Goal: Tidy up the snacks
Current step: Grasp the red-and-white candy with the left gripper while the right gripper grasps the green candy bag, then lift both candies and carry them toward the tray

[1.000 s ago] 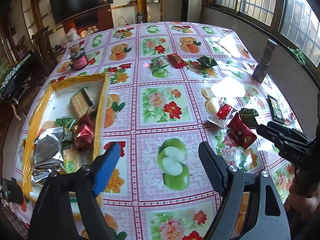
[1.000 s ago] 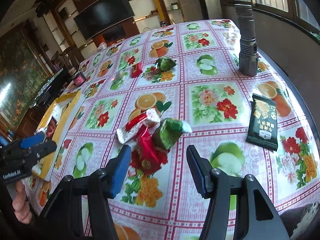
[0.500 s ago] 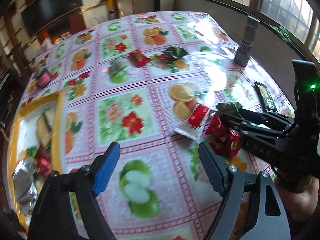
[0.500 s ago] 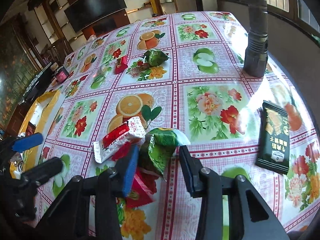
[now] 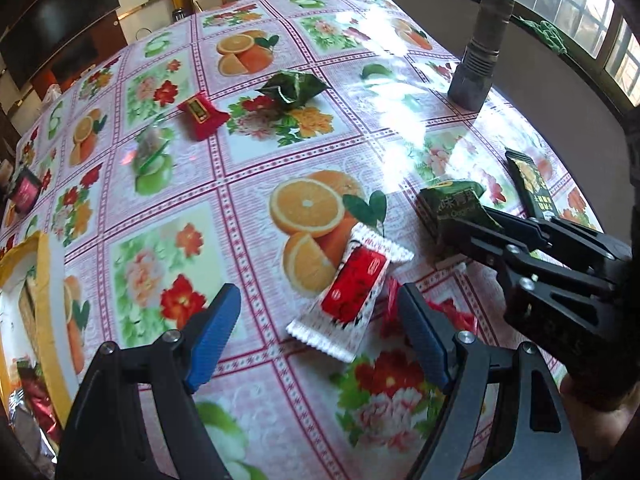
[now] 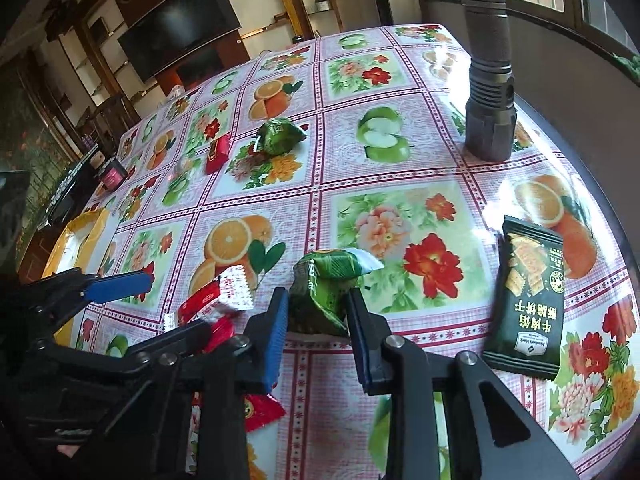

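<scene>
My right gripper (image 6: pixel 316 320) is shut on a green snack packet (image 6: pixel 328 284), which also shows in the left wrist view (image 5: pixel 452 204), resting on the tablecloth. My left gripper (image 5: pixel 316 320) is open, its fingers astride a red-and-white wrapped snack (image 5: pixel 352 296), which also shows in the right wrist view (image 6: pixel 212 304). A red packet (image 5: pixel 448 316) lies under my left gripper's right finger. A black cracker packet (image 6: pixel 528 300) lies to the right. A yellow tray (image 5: pixel 44 320) with several snacks is at the far left.
A grey flashlight (image 6: pixel 488 76) stands upright at the far right of the table. Farther back lie a green packet (image 5: pixel 292 88), a red packet (image 5: pixel 202 114) and a clear packet (image 5: pixel 150 148). A small dark jar (image 6: pixel 114 174) stands near the far left edge.
My right gripper closed on the green packet. My left gripper moved right, away from the tray, and now straddles the red-and-white snack.
</scene>
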Demonstrator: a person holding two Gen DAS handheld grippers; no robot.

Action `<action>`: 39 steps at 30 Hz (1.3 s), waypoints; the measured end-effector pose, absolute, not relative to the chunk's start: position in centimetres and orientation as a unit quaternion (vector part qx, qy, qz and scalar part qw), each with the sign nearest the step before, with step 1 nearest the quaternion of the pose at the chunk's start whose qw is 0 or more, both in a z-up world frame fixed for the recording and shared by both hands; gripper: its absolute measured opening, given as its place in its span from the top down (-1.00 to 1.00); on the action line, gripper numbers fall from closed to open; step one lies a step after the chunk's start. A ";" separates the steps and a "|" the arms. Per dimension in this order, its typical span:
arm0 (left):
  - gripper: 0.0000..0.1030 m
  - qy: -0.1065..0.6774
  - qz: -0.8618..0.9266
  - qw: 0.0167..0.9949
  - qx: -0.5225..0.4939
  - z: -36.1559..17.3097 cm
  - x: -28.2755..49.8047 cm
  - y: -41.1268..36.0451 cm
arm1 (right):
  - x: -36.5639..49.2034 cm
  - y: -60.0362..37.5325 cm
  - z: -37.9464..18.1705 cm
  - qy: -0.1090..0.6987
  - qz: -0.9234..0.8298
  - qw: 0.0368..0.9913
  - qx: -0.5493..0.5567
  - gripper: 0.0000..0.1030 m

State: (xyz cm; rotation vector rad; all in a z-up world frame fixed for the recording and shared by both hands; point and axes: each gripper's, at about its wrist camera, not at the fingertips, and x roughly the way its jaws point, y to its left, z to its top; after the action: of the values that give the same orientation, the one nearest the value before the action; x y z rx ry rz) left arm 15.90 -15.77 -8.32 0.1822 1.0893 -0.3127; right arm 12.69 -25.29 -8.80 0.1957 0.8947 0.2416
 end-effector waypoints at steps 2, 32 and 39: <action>-0.57 0.517 -0.147 0.839 0.087 -8.6 16.3 -16.1 | 12.8 -25.6 -8.8 0.430 0.112 0.891 0.097 0.44; 0.48 0.514 -0.107 0.850 0.049 -8.9 14.9 -10.8 | 14.9 -25.5 -9.0 0.424 0.102 0.895 0.094 0.36; 0.49 0.502 -0.098 0.858 0.034 -7.7 13.4 -9.4 | 13.4 -24.7 -7.8 0.413 0.123 0.898 0.093 0.41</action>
State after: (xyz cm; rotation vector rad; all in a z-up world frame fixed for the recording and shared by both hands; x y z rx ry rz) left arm 13.37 -9.39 -7.70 0.0719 1.0548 -0.2055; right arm 13.44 -24.74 -7.84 0.1931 0.8551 0.2556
